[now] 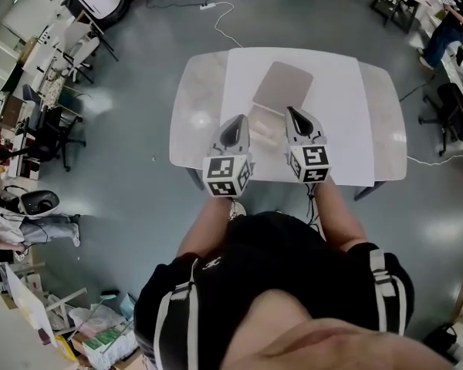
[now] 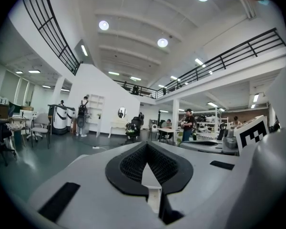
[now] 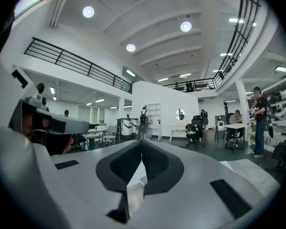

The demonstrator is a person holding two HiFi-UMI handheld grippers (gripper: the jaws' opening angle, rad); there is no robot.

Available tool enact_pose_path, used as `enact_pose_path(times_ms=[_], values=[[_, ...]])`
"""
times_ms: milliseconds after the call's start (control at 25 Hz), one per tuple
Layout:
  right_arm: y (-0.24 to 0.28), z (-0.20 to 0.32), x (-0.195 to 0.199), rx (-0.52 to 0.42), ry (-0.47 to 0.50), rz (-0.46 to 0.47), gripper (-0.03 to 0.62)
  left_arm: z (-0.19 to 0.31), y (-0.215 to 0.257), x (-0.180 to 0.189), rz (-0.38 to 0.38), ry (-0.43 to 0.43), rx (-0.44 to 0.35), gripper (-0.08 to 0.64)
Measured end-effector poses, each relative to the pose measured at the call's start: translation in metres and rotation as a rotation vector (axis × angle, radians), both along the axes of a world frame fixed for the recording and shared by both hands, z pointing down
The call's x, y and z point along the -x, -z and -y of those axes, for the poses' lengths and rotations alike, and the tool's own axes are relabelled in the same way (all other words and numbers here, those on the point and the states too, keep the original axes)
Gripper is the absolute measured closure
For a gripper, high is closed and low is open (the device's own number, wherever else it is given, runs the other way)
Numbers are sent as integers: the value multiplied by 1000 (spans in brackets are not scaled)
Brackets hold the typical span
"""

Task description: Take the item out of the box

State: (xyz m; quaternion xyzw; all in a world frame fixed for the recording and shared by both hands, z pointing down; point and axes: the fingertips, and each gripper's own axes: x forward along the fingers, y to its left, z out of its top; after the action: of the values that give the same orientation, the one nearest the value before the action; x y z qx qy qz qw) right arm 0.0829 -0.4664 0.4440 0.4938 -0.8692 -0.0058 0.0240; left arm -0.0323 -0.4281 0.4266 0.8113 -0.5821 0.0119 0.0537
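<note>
Grey left claw (image 1: 241,119) and right claw (image 1: 292,111) are both pinched closed, empty, near the box (image 1: 282,87)

A large open lab hall: railed mezzanine (image 2: 238,51), workbenches (image 3: 238,126), office chairs (image 1: 52,129), grey floor (image 1: 131,199).

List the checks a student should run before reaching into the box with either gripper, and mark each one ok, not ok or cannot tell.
1. Left gripper carries nothing: ok, its fingers are together with nothing between them.
2. Right gripper carries nothing: ok, it is shut and empty.
3. Fingers spread ready to grasp: not ok, both grippers are shut.
4. Box is close ahead: ok, it sits on the table between the two gripper tips.
5. Lid is out of the way: ok, it appears folded back behind the box.
6. Item is visible inside the box: cannot tell.
</note>
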Motion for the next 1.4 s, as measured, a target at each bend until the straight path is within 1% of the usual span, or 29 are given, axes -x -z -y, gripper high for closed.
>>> enact_pose_path(times_ms=[120, 360, 400, 480, 560, 720, 880, 1040, 1400], values=[[-12, 11, 14, 52, 40, -52, 578, 6, 0, 14, 2, -1, 3, 548], [-43, 30, 25, 168, 74, -96, 577, 13, 1, 30, -9, 11, 7, 548], [-48, 33, 26, 190, 83, -100, 569, 14, -1, 32, -11, 14, 10, 548], [-60, 38, 28, 232, 99, -113, 518, 13, -3, 36, -13, 21, 18, 548], [-72, 42, 32, 268, 109, -145, 486, 12, -3, 41, -11, 29, 22, 548], [-102, 48, 37, 338, 127, -217, 460, 9, -4, 52, -10, 49, 25, 548], [-131, 54, 45, 408, 156, -272, 459, 4, -7, 65, -6, 76, 33, 548], [-160, 56, 56, 483, 196, -347, 457, -4, -10, 83, -7, 110, 43, 548], [-220, 70, 72, 666, 291, -494, 454, -12, -17, 116, -6, 179, 68, 548]])
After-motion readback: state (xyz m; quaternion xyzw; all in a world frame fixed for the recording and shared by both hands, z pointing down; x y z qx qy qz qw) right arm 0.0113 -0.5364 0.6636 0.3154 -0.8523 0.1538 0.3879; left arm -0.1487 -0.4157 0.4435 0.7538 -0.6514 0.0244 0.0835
